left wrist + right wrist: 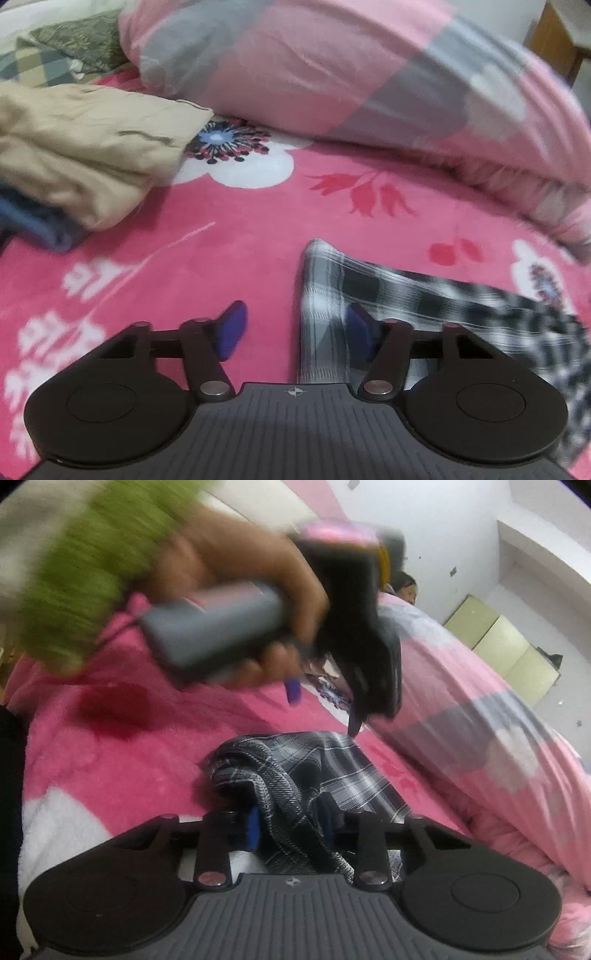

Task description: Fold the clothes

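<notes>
Right gripper (290, 825) is clamped on a bunched fold of the black-and-white plaid garment (295, 771), the cloth running between its blue pads. Left gripper (293, 330) stands with its jaws apart; one pad is tucked behind the garment's edge (325, 314), the other sits over bare blanket, and no pinch is visible there. In the right wrist view the person's left hand (258, 602), in a green sleeve (81, 579), holds that gripper above the cloth.

Progress, as a judgement: early stage. The plaid garment lies crumpled and unfolded on the pink floral blanket (258, 229). A beige garment (92, 155) rests on a blue one (33, 221) at the far left; whether these are finished folds cannot be told.

Surface: a soft, plush bed cover. A pink-and-grey checked quilt (332, 74) is heaped along the far side. White walls (424, 524) enclose the room.
</notes>
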### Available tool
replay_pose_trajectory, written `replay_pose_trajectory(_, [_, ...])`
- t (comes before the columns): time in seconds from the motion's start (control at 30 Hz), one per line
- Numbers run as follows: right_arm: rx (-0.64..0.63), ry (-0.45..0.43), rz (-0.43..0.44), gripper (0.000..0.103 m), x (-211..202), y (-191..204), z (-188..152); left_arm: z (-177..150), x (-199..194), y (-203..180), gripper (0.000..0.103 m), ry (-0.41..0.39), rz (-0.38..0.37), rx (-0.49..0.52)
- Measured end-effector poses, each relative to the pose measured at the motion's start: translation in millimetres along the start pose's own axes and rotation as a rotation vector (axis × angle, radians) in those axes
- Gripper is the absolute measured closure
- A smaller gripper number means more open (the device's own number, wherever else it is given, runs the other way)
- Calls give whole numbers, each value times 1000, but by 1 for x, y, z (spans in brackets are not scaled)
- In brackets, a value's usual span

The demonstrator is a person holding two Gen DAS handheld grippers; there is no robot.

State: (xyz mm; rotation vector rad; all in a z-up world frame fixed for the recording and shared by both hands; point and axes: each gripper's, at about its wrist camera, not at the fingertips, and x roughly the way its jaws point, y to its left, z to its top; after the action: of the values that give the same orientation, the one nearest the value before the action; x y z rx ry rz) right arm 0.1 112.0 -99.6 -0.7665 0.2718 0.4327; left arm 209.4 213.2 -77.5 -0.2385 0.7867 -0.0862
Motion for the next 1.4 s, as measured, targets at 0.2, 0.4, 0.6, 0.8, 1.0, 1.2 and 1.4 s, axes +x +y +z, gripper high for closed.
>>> replay_pose_trajectory(0.2, [33,7,0,82,6,-4,2,4,14,-15,98,-12,18,61])
replay_pose_trajectory(0.4, [141,-39,3,89,-3,-24,0,18,-9,-37,100,-54,2,51])
replay_pose_trajectory(0.6, [286,-100,-21,91,-23,-56,-6,36,-45,-83,100,-118,-47,100])
replay_pose_trajectory(0.8, [476,-164,-83,92,-55,-107,-25,44,-78,-158,100,-187,-84,183])
replay_pose_trajectory(1.0, [722,-223,-160,93,-89,-169,-68,38,-88,-252,100,-223,-126,317])
replay_pose_trajectory(1.2, [1011,-256,-201,93,-114,-225,-136,16,-69,-351,100,-189,-141,451])
replay_pose_trajectory(1.4, [1279,-268,-213,93,-129,-254,-218,-17,-22,-419,100,-113,-118,562])
